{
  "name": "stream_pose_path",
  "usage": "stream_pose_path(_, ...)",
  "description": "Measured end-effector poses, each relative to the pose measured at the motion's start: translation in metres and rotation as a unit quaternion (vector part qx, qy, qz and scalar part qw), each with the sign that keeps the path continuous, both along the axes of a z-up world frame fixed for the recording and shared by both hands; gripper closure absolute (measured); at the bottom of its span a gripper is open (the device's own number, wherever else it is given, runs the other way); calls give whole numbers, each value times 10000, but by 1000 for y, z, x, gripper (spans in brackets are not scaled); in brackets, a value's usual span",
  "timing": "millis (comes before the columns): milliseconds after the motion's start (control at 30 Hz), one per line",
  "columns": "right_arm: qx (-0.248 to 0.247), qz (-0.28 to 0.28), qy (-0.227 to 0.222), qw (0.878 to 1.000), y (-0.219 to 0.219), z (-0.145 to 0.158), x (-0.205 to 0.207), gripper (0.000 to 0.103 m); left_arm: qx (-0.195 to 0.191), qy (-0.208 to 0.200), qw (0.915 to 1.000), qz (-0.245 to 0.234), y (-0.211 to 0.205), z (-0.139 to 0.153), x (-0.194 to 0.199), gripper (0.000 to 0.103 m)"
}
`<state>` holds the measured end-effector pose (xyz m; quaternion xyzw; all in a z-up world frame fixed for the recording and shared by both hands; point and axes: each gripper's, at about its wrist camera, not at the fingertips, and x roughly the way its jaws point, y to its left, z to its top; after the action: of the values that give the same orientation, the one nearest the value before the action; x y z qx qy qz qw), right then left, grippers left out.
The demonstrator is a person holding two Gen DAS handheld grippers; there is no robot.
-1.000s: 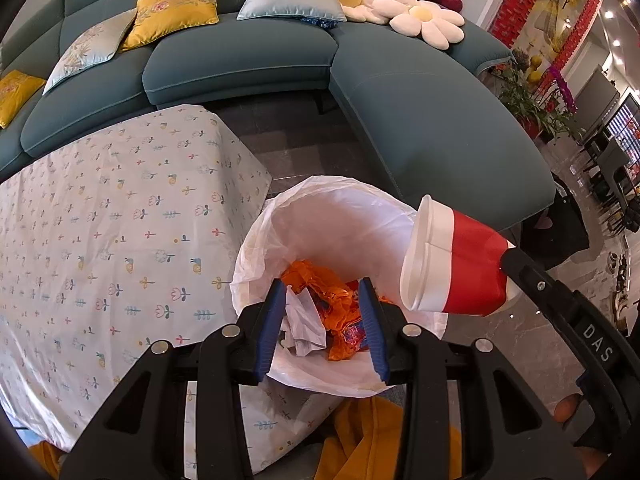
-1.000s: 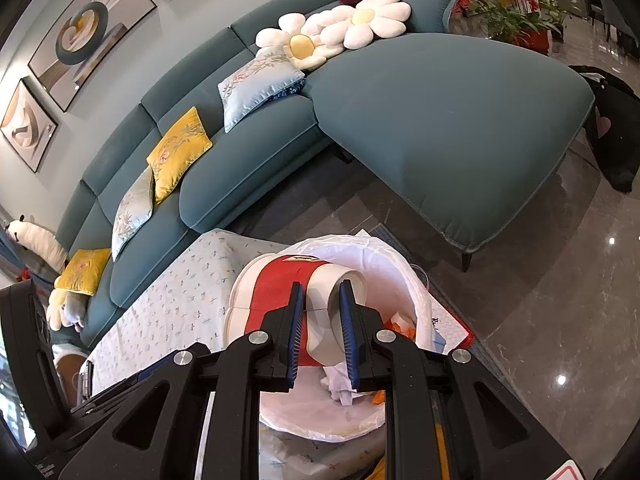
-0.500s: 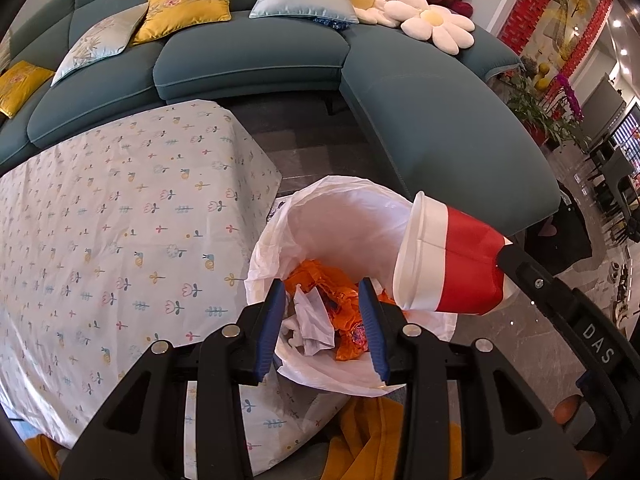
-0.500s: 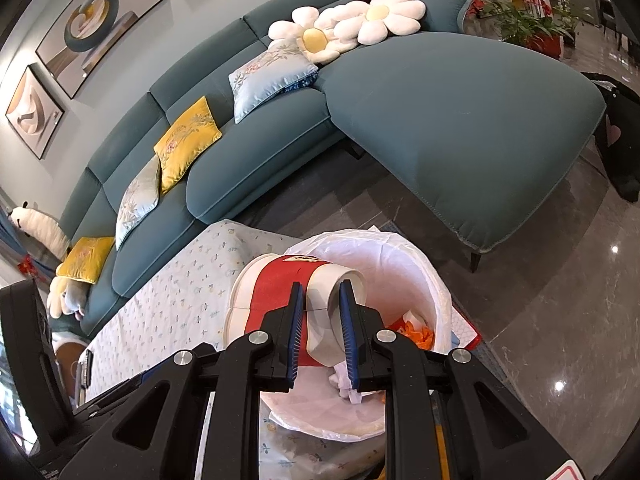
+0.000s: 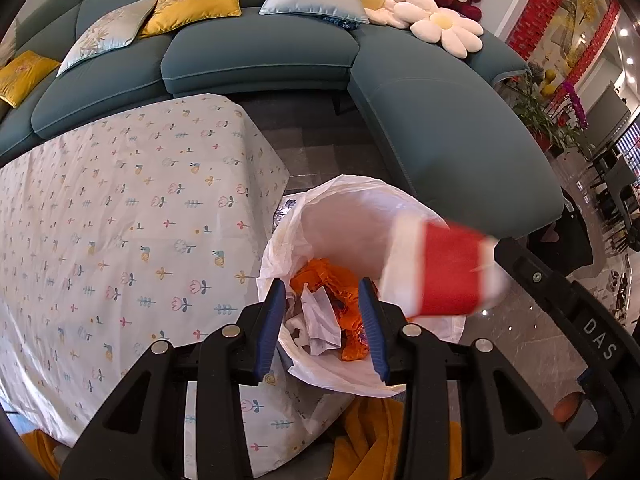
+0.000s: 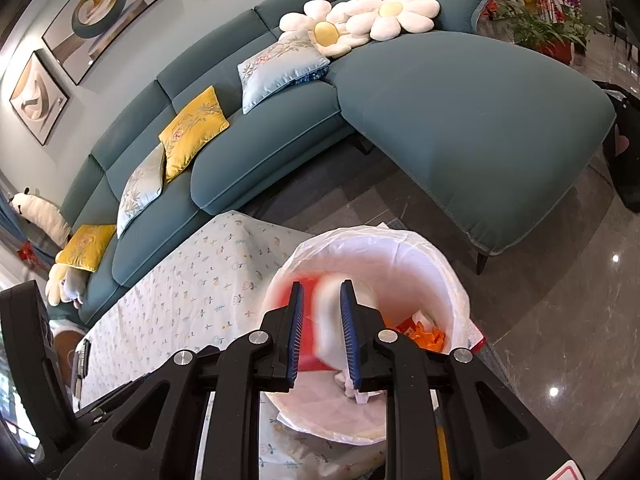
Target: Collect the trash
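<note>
**Cup over the bin, drop step in hand**

While the left gripper [image 5: 324, 328] hangs over the white-lined trash bin [image 5: 344, 204], its own view shows the jaws part-way apart with nothing between them; through the gap lie orange wrappers [image 5: 320, 276] and crumpled white paper [image 5: 318, 320] already in the bag. To the right, a red and white paper cup [image 5: 440, 272] is blurred, lying on its side above the bin's rim, its base end at the black finger of the right gripper [image 5: 496, 248]. Left of the bin, the bench [image 5: 120, 220] under its flowered cloth carries no trash that this view shows.

From the right wrist, the right gripper [image 6: 322, 328] has its jaws narrow, and the cup [image 6: 324, 316] sits between the 2 blue pads, smeared by motion. Whether the pads press on it or it is already slipping free, I cannot tell. Below lies the bin [image 6: 400, 248], beside the bench [image 6: 192, 292].

My reading: the step in hand is dropping the cup into the bag. Next, the right jaws need to spread enough to free it while staying over the bin's mouth, so it falls inside and not on the grey floor [image 6: 540, 320].
</note>
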<state>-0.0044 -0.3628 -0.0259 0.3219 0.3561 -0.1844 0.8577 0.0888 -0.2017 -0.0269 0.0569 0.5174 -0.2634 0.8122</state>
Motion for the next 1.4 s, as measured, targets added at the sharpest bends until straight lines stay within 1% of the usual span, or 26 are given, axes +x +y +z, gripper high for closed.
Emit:
stream_pose_path(267,-203,167,97,9996,10,6,11,84,12,18,9999,124,9,-2,5,66)
stream_pose_path(367,-310,286,179,9989,16,8,15,83,10,22,9998,194,13,-2,7,62)
stream_pose_path(567,-543,458,376,9968,27,14,19,81,26,-15,9997,254,20,-2,7,61)
stream_pose_path(633,-658,520,457,9954,32,17,21,78,41,-23,9996,281,24,-1,7,60)
stream_pose_path(700,-748,591,506,9942,35,20,21,70,69,-41,9995,318,29,-2,7,59)
stream_pose_path(767,-851,665,571,9925,38,23,21,65,91,-50,9993,347,33,-1,6,59)
stream_pose_path(800,-909,701,626,9914,41,24,21,61,102,-55,9993,360,36,-1,6,56)
stream_pose_path(833,-974,730,677,9903,43,24,21,60,110,-73,9992,374,39,-1,5,52)
stream_pose_path(867,-1043,773,716,9889,46,25,20,59,129,-110,9991,393,41,0,4,50)
stream_pose_path(933,-1125,828,791,9870,50,25,19,56,191,-189,9988,409,46,1,1,44)
stream_pose_path(1067,-1239,910,915,9839,56,25,16,51,269,-250,9985,413,52,1,-5,42)
stream_pose_path(1133,-1274,943,949,9828,59,24,14,46,311,-272,9982,434,55,0,-8,37)
stream_pose_path(1233,-1409,973,1029,9798,64,25,11,44,369,-310,9978,463,59,-1,-13,33)
stream_pose_path(1333,-1423,1019,1038,9791,68,24,7,42,411,-348,9974,486,62,-1,-16,31)
stream_pose_path(1367,-1450,1039,1050,9783,70,24,5,40,428,-365,9972,488,64,-1,-17,30)
stream_pose_path(1400,-1476,1055,1055,9777,71,24,4,37,461,-395,9969,494,65,0,-19,27)
